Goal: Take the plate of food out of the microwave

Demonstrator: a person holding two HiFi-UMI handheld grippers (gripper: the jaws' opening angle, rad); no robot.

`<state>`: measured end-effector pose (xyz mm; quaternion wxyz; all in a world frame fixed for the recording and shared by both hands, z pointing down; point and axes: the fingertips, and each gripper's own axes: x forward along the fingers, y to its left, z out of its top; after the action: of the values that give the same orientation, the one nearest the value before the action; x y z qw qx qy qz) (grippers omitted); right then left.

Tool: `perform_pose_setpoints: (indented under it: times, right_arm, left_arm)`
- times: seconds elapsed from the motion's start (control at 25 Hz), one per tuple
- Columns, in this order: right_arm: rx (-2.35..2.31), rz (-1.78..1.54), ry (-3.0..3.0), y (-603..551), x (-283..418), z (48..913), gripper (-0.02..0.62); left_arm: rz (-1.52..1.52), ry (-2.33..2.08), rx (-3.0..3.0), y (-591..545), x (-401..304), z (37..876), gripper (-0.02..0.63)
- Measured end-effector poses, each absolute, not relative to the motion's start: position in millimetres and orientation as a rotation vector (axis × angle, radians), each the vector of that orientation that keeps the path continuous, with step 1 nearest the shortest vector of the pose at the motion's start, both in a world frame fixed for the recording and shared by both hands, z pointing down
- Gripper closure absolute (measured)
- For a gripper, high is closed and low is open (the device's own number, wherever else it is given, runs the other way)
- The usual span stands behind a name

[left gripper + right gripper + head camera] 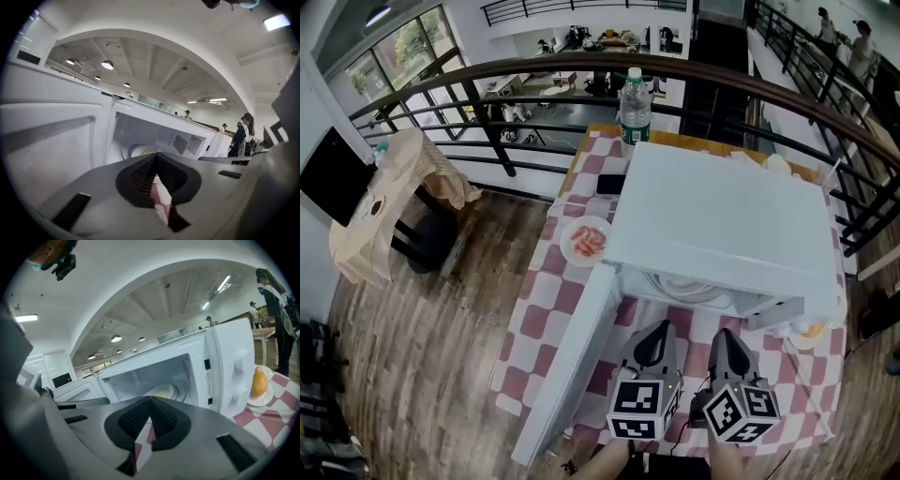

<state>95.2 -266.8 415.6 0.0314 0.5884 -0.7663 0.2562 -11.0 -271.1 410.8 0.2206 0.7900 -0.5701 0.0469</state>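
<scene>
Plate of food (686, 287): sits inside the open microwave (727, 220), at the table's (542, 314) far right part; neither gripper touches it.
Microwave door (567, 361): swung wide open, reaching toward the table's near left edge.
Left gripper (653, 339): jaws pressed together, holding nothing, just outside the opening.
Right gripper (724, 345): jaws pressed together, holding nothing, close beside the left one.
Done: door open.
Left to do: probably spread the jaws, reach in, grip the plate, draw it out.
</scene>
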Motion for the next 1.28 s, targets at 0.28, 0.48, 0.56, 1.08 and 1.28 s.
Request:
perform_pose_setpoints:
  times: [0.28,0.48,0.56,1.08,1.28]
  right_arm:
    - [1.734,0.934,-2.404,-286,94,430,0.604]
    - [1.724,0.976,-2.406,-302,94,437,0.605]
    - [1.717,0.991,-2.411,-305,93,439,0.604]
    - [1.785,1.272,-2.346,-326,101,467,0.604]
    - [1.812,1.441,-2.326,-328,99,476,0.604]
  left_arm:
    - [0.168,-1.589,2.163,-282,-3,423,0.595]
    - [0.196,-1.581,2.147,-287,4,435,0.595]
    - [0.209,-1.582,2.143,-288,6,440,0.595]
    - [0.256,-1.628,2.098,-302,-9,466,0.595]
    - [0.257,-1.637,2.081,-304,-14,470,0.595]
